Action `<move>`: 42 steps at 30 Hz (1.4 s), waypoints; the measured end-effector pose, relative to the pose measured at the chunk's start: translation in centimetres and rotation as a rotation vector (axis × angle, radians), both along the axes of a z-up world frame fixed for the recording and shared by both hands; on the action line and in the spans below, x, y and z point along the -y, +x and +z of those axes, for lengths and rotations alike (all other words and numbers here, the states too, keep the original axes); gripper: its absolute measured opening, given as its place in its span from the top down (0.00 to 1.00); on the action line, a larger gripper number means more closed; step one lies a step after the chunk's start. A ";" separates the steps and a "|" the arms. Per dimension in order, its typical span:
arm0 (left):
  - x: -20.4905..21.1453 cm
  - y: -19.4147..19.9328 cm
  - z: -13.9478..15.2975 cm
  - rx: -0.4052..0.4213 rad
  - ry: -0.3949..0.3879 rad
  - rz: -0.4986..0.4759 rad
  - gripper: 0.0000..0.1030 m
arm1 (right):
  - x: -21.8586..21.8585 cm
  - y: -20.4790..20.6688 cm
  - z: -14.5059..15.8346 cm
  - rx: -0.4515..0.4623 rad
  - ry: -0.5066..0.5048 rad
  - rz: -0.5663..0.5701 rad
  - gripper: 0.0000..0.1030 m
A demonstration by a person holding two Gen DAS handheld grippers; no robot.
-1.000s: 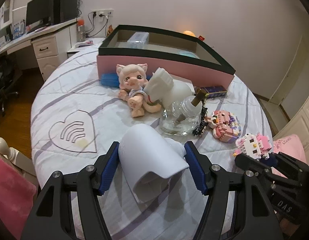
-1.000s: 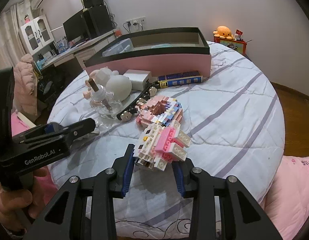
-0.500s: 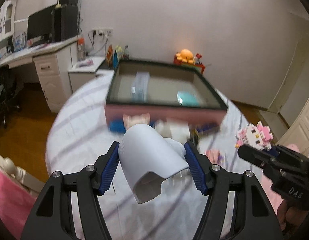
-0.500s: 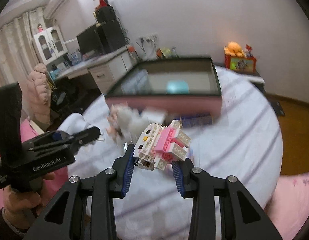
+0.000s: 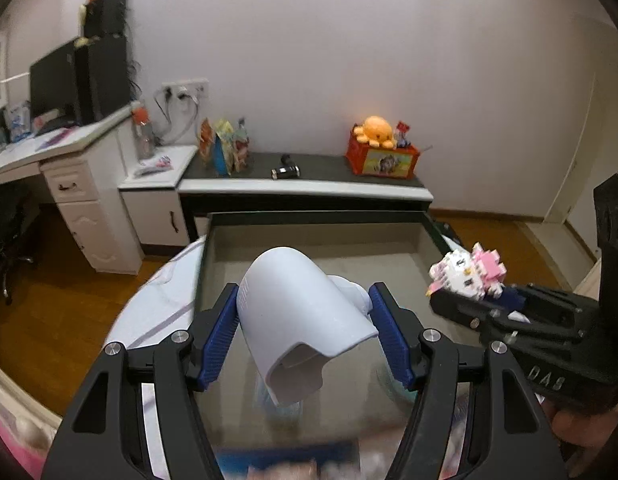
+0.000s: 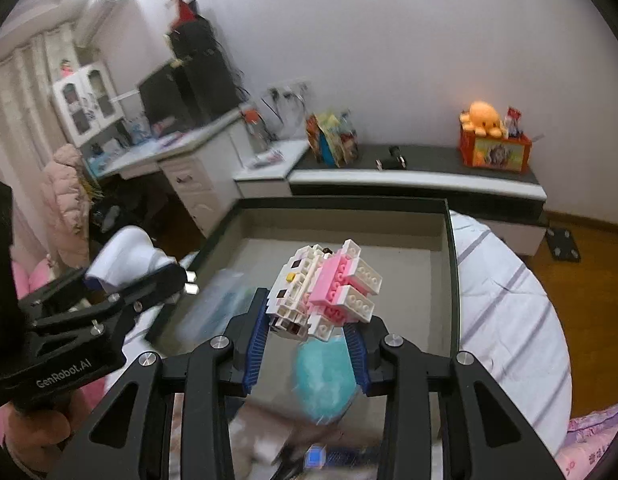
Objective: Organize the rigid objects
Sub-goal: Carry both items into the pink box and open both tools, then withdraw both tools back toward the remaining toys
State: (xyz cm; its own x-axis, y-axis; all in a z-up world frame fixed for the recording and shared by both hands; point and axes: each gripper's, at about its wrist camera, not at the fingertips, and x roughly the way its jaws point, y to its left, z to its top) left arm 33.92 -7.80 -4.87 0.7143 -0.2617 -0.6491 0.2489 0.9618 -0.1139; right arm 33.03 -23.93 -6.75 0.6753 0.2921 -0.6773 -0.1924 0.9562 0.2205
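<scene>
The round bed, in a pale cover with grey stripes, fills the lower room; its near part is blurred in both views and partly hidden behind the claws. On it lies a wide, shallow open box with a dark rim and a plain grey-brown floor; its near wall is cut off by the claws and smeared by motion. Beyond the box runs a low dark-topped cabinet along the wall, carrying an orange plush octopus on a red box.

Inside the box, a turquoise object lies near the front, too blurred to identify, and a pale, clear-looking shape lies by the box's left side, also unreadable.

The left claw is about half open, its blue pads pressed on both sides of a white curved plastic shell, held in the air over the box. What the shell is cannot be told.

The right claw is narrowly set, gripping a pink and white brick-built figure by its base, also above the box's floor. In the left wrist view the figure shows only small at the right. A hand holding the left claw is mostly cut off at the frame edge.
</scene>
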 end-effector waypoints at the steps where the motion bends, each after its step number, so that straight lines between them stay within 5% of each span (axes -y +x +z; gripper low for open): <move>1: 0.5 1.7 -0.8 -0.023 0.007 -0.003 0.36 | 0.1 0.8 -0.5 -0.016 -0.002 -0.002 0.64; 11: 2.4 8.6 -5.5 -0.189 0.051 -0.008 0.35 | 0.8 5.7 -4.9 -0.148 -0.062 -0.027 0.63; 14: 2.4 8.1 -5.2 -0.180 0.066 0.012 0.16 | 0.8 5.8 -5.5 -0.172 -0.062 -0.031 0.63; 18: 1.9 6.2 -3.7 -0.087 0.076 0.032 0.01 | 0.7 4.8 -4.5 -0.143 -0.022 -0.016 0.27; 21: 0.5 4.1 -2.0 -0.046 0.020 0.046 0.01 | 0.1 2.7 -3.2 -0.088 -0.056 -0.037 0.00; 30: -4.0 -7.7 2.8 0.135 -0.033 0.128 0.00 | 1.7 -7.4 1.1 0.057 0.058 -0.122 0.00; 42: -7.0 -22.2 3.4 0.190 0.021 0.221 0.00 | 2.0 -20.0 2.0 0.135 0.108 -0.205 0.00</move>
